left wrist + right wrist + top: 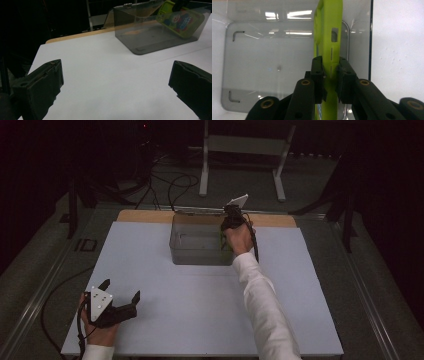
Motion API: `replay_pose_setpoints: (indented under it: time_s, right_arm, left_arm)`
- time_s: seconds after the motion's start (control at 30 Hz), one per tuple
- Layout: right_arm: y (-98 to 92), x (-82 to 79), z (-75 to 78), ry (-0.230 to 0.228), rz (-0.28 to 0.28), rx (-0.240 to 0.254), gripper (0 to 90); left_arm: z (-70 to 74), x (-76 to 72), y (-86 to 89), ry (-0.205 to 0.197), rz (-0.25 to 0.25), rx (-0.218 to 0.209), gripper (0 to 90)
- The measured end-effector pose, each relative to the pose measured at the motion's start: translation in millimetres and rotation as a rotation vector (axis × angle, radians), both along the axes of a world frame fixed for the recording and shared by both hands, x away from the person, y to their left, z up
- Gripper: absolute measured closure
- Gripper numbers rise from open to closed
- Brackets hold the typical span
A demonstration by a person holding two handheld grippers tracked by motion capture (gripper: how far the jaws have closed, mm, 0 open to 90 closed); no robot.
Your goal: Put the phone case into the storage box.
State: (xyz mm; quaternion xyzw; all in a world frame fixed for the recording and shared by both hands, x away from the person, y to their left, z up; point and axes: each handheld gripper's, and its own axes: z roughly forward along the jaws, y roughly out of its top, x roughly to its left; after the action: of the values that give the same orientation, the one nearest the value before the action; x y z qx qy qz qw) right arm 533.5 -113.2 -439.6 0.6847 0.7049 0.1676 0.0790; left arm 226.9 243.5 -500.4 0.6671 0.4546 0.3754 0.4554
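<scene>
table [165, 320] with a white top carries a clear plastic box [200, 254], which stands toward the far edge, just before a strip of bare wood [145, 216] that shows along the back. the right gripper [231, 222] is held from above over the right end of the box, the person's hand [239, 239] wrapped around it and a white sleeve [260, 305] running back to the near edge. in the right gripper view its two black jaws are clamped on the edge of a lime-green phone case [329, 42], one pad on each side of the thin wall, with the case standing on edge and reaching away from the jaws into the box. the case sits close to the right wall of the box in that view, above the see-through floor; whether its far end touches the floor cannot be told. in the left gripper view the same case [181, 21] shows through the smoky wall of the box [140, 37], tilted, with a colourful printed pattern on its face. the left gripper [120, 302] rests low at the near left corner of the table, well apart from the box, a grey three-cornered plate [98, 299] on top. its jaws stand wide apart with bare table between them. dark floor, cables [170, 185] and a white metal stand [240, 150] lie beyond the table.
</scene>
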Motion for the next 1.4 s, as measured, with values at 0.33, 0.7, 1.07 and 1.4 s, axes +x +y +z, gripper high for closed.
replay_pose_setpoints:
  time_s: [0.33, 0.7, 1.07, 1.4]
  right_arm:
    - [-0.8, 3.1, -6.3, -0.016, -0.018, -0.008, 77.5]
    - [3.4, 3.2, -9.1, -0.036, -0.003, -0.038, 76.8]
    - [5.5, 1.1, -6.3, -0.06, 0.039, -0.07, 69.7]
    - [7.4, -4.3, 1.4, -0.122, 0.119, -0.111, 63.0]
  left_arm:
    - [0.5, -0.6, 0.7, -0.006, 0.004, 0.0, 0.0]
    - [0.8, -0.9, 0.3, -0.008, 0.003, -0.002, 0.0]
    - [0.8, -1.0, 0.0, -0.008, 0.003, -0.001, 0.0]
    - [0.7, -0.8, -0.3, -0.008, 0.002, 0.002, 0.0]
